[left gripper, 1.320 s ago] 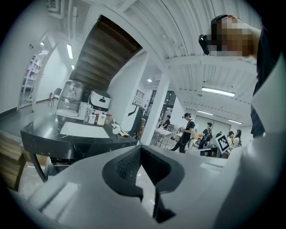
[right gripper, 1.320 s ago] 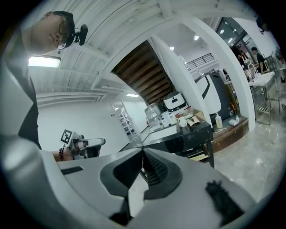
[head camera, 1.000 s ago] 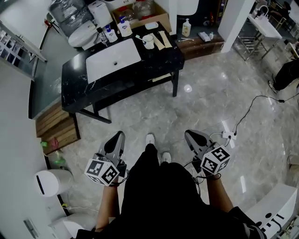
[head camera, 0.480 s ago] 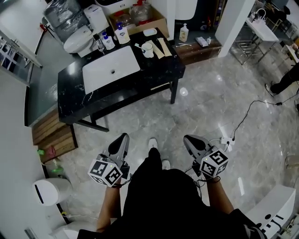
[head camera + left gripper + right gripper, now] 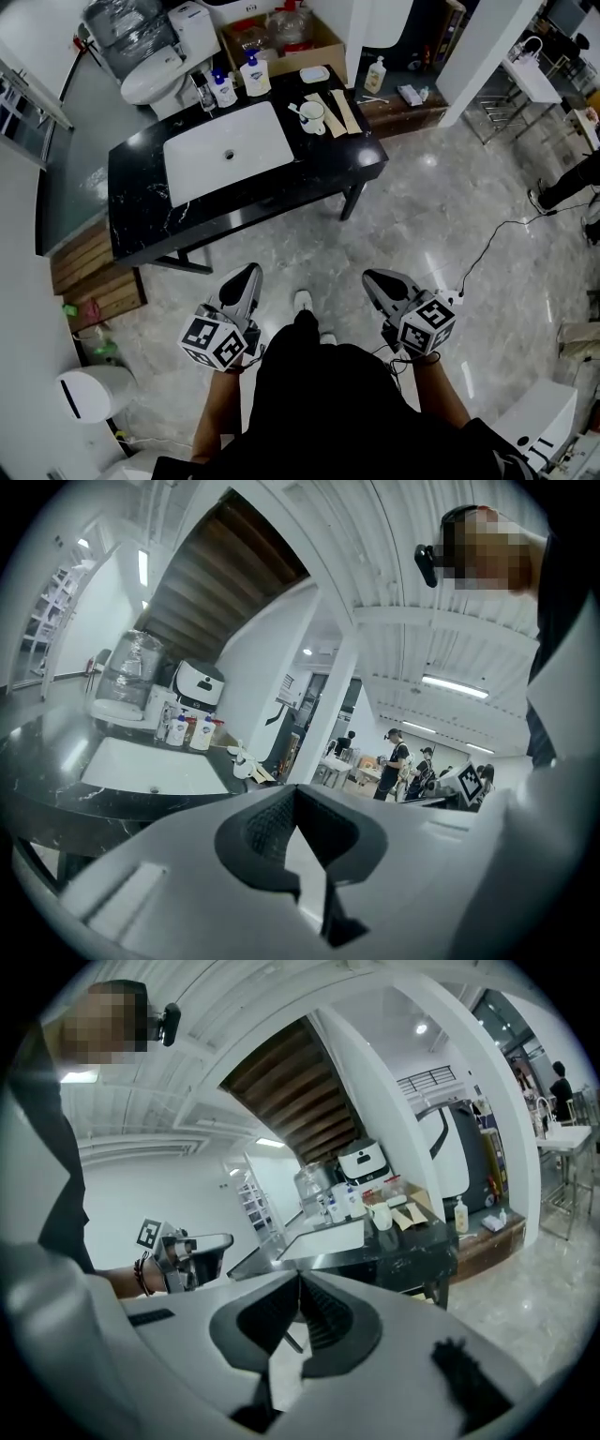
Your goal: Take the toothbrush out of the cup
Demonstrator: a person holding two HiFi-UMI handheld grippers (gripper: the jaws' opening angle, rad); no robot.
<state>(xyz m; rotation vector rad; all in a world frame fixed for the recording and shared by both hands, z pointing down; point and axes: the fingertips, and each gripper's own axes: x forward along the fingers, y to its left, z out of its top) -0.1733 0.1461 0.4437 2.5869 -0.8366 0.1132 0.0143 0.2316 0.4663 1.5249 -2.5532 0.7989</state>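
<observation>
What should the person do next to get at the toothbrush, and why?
Probably step closer to the counter and bring the right tongs toward the cup. The cup, with the toothbrush in it, sits near the counter's back edge, well beyond the right tongs, which are shut and empty.

A counter (image 5: 352, 155) stood in the upper middle of the head view, with a sink (image 5: 228, 150) set into its left part. Toward its back right corner sat a cup (image 5: 313, 118) with a toothbrush (image 5: 297, 110) in it, boards (image 5: 337, 108) just to its right and a dish (image 5: 314, 73) behind it. Bottles (image 5: 253, 77) stood behind the sink. A toilet (image 5: 157, 73) was at upper left and a box (image 5: 281, 33) lay behind the counter. A pallet (image 5: 89, 281) lay at left, with a bin (image 5: 84, 394) at lower left. A cable (image 5: 497, 244) ran across the floor at right. The left gripper (image 5: 248, 272) and right gripper (image 5: 373, 278) hung side by side at lower middle, well apart from the counter, with a shoe (image 5: 302, 302) between them.
</observation>
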